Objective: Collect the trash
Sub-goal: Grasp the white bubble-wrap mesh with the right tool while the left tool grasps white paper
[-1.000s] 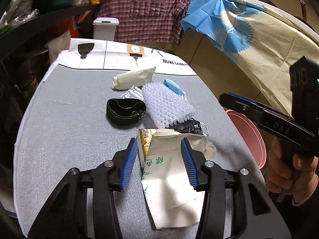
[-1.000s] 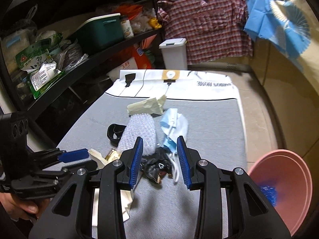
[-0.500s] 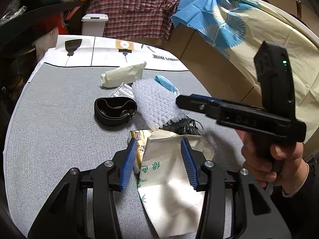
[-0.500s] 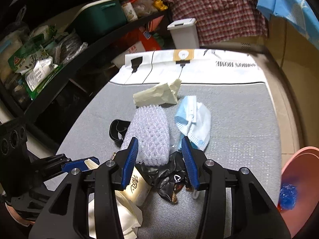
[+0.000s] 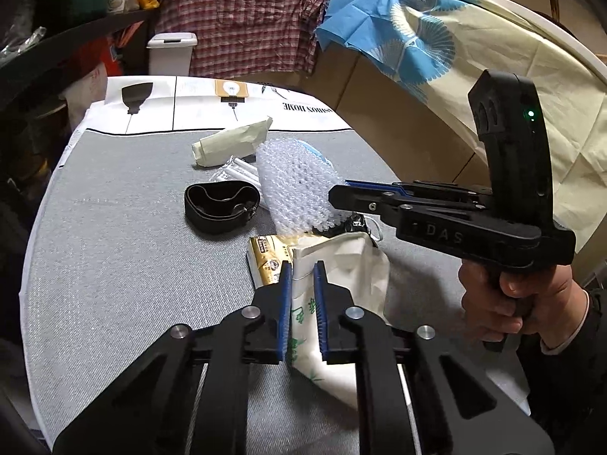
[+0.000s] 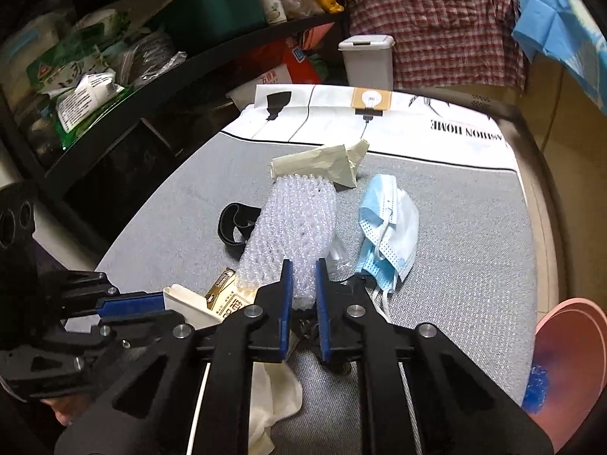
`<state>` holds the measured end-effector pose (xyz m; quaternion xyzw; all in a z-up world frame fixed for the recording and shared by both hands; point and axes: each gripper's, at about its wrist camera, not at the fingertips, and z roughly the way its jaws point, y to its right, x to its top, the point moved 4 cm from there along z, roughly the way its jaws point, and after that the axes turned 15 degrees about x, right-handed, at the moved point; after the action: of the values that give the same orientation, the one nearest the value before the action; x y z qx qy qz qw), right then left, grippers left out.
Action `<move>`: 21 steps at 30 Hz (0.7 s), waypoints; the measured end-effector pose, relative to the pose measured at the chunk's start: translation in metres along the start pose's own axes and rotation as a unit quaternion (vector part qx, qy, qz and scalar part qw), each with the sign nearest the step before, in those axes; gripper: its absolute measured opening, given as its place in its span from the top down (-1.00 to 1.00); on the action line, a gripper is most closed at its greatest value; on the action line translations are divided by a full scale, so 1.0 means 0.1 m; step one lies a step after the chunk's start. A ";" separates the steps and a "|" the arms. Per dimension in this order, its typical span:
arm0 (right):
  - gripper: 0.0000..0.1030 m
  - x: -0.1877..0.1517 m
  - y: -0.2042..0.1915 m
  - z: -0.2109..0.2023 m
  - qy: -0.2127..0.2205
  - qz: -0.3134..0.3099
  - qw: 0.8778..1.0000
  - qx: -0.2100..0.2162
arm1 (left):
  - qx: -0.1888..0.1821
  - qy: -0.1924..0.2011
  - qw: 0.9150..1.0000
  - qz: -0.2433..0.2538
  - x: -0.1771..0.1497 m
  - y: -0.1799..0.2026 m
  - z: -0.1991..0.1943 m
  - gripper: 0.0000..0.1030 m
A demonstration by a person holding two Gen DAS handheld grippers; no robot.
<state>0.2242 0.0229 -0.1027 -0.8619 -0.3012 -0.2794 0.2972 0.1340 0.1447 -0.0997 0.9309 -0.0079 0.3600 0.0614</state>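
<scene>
Trash on table (image 5: pixel 114 265): our L gripper (image 5: pixel 302 303) pinches white paper bag (image 5: pixel 341 265); R gripper (image 6: pixel 301 299) clamps bubble wrap (image 6: pixel 296 223).

Both tools are matte black plastic with blue ribbed pads on the fingers and round silver screws at the joints. The left gripper (image 5: pixel 302 276) shows four such screws. The right gripper (image 5: pixel 341 193) bears raised letters "DAS" and a green light on its upright block. The right hand (image 5: pixel 508 295) is bare-skinned, with a dark sleeve over a pale cuff.
</scene>
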 end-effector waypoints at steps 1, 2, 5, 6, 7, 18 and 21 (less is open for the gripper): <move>0.79 0.00 -0.02 -0.04 0.004 -0.004 1.000 -0.004 | 0.004 0.002 1.000 0.004 0.00 0.01 -0.02 0.81; 0.79 0.01 -0.04 -0.06 0.007 -0.005 1.000 -0.005 | 0.006 0.004 1.000 0.006 0.00 0.01 -0.05 0.82; 0.79 0.03 -0.08 -0.21 0.022 -0.007 1.000 -0.009 | 0.007 0.012 1.000 0.011 0.00 0.03 -0.15 0.84; 0.79 0.05 -0.10 -0.28 0.030 -0.009 0.999 -0.012 | 0.008 0.016 1.000 0.013 0.01 0.04 -0.19 0.85; 0.79 0.06 -0.12 -0.32 0.034 -0.009 0.999 -0.013 | 0.009 0.020 1.000 0.013 0.01 0.04 -0.22 0.86; 0.79 0.00 -0.27 -0.91 0.078 -0.009 0.996 -0.037 | 0.032 0.052 0.998 0.013 0.05 0.13 -0.59 0.89; 0.79 -0.03 -0.31 -1.06 0.084 -0.014 0.995 -0.045 | 0.042 0.059 0.997 0.012 0.05 0.16 -0.66 0.89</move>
<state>0.1685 -0.0303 -0.0229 -0.8435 -0.2746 -0.3680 0.2787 0.0928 0.1368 -0.0463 0.9097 -0.0003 0.4149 0.0186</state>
